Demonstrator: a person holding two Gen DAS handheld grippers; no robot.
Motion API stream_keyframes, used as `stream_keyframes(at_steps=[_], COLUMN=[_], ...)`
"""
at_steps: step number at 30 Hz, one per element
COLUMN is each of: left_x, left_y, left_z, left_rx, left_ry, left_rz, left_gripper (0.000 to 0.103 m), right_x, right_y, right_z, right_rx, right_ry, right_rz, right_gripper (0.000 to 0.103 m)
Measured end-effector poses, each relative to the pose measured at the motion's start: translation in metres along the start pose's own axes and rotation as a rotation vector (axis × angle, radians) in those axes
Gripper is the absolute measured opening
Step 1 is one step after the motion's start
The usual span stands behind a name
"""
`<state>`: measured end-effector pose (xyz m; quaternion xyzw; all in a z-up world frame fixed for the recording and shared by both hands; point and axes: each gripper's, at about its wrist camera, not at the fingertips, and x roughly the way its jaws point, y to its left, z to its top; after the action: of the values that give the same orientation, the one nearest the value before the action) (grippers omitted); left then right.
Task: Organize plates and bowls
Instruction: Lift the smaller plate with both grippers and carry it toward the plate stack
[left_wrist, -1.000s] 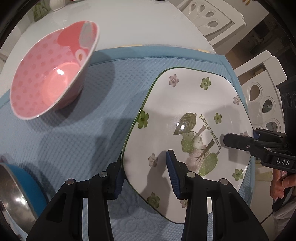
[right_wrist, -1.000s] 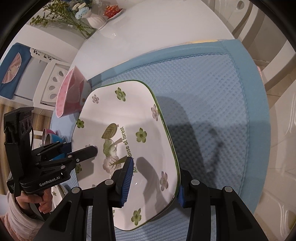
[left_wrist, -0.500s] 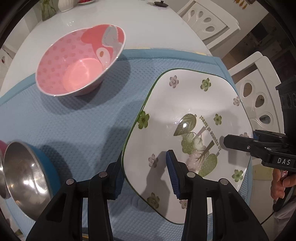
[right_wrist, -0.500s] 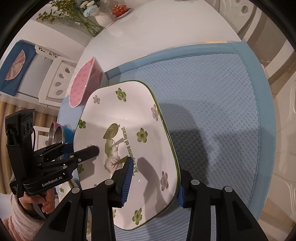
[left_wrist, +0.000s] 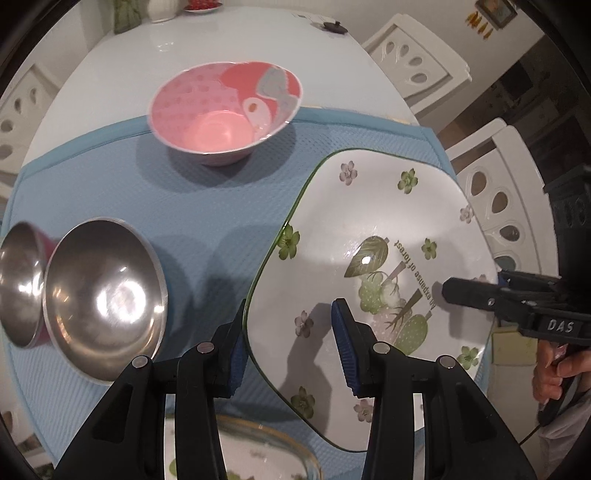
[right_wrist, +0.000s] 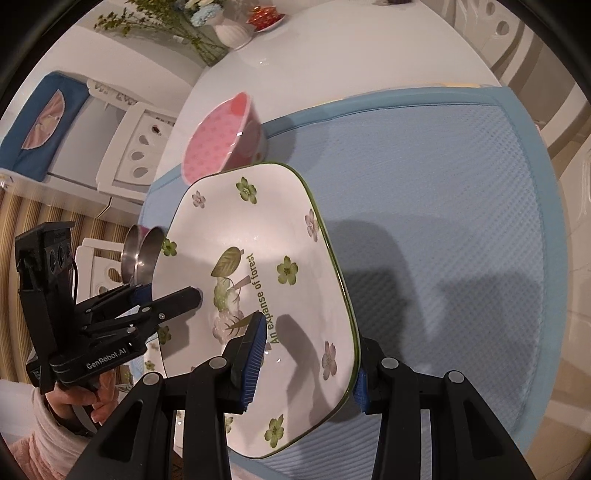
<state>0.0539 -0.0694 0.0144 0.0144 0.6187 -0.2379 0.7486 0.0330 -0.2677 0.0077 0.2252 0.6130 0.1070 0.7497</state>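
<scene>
Both grippers clamp the same square floral plate (left_wrist: 373, 229), a glossy white dish with rounded corners, a thin green rim and the printed words "An expanse of forest". In the left wrist view the left gripper (left_wrist: 291, 343) has its blue ribbed pads closed over the plate's left edge, one pad under the rim and one on the top face, while the right gripper (left_wrist: 476, 295) reaches in from the right of the frame and bites the opposite edge, a person's hand (left_wrist: 554, 373) on its handle. In the right wrist view the right gripper (right_wrist: 306, 354) straddles the plate's right edge in the same way. The plate sits tilted above the blue waffle-weave mat (right_wrist: 443, 221), casting a shadow on it, so it appears lifted clear of the cloth. That mat has a smooth paler border and covers the near part of the glossy white round worktop (left_wrist: 229, 40). To the right of the plate in the right wrist view the mat is bare and open up to its border. In the left wrist view a pink dotted bowl (left_wrist: 225, 110) stands upright at upper centre, well apart from the plate. Two stainless steel bowls (left_wrist: 103, 299) lie at the left of the frame, their shiny hollows turned toward the camera; the farther one shows a magenta outside. At the bottom edge, just beneath the left jaws, a gold-rimmed white plate (left_wrist: 258, 454) with a green print peeks in, blurred. White carved chairs (left_wrist: 495, 206) crowd the worktop's right side.
</scene>
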Motion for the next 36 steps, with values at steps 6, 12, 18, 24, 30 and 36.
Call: stream_keyframes(at_steps=[6,12,18,24,30,36], left_x=[-0.029,-0.049,-0.059,-0.066,-0.070,-0.069], left_y=[0.023,0.047,0.071,0.092,0.111,0.128], left_z=[-0.019,-0.041,-0.070,-0.095,-0.119,-0.140], left_rx=[-0.014,-0.036,-0.075,-0.111,-0.133,-0.159], left_ry=[-0.030,-0.047,-0.046,-0.040,-0.033,-0.012], left_rz=[0.007,0.009,0.006,0.003,0.012,0.019], left_gripper=[0.038,0.038,0.038,0.038,0.038,0.038], right_x=[0.005,0.014,0.027,0.042,0.052,0.068], right_y=[0.031,0.060,0.086,0.112,0.134,0.152], right_z=[-0.015,-0.032,-0.047,-0.058,-0.070,-0.081], right_rx=[-0.012,-0.030,-0.046,-0.069,-0.092,-0.107], right_ry=[0.006,0.021,0.050,0.081,0.101,0.129], right_rz=[0.023,0.045,0.054,0.055,0.057,0.057], right_gripper=[0.040,0.040,0.040,0.040,0.040,0.040])
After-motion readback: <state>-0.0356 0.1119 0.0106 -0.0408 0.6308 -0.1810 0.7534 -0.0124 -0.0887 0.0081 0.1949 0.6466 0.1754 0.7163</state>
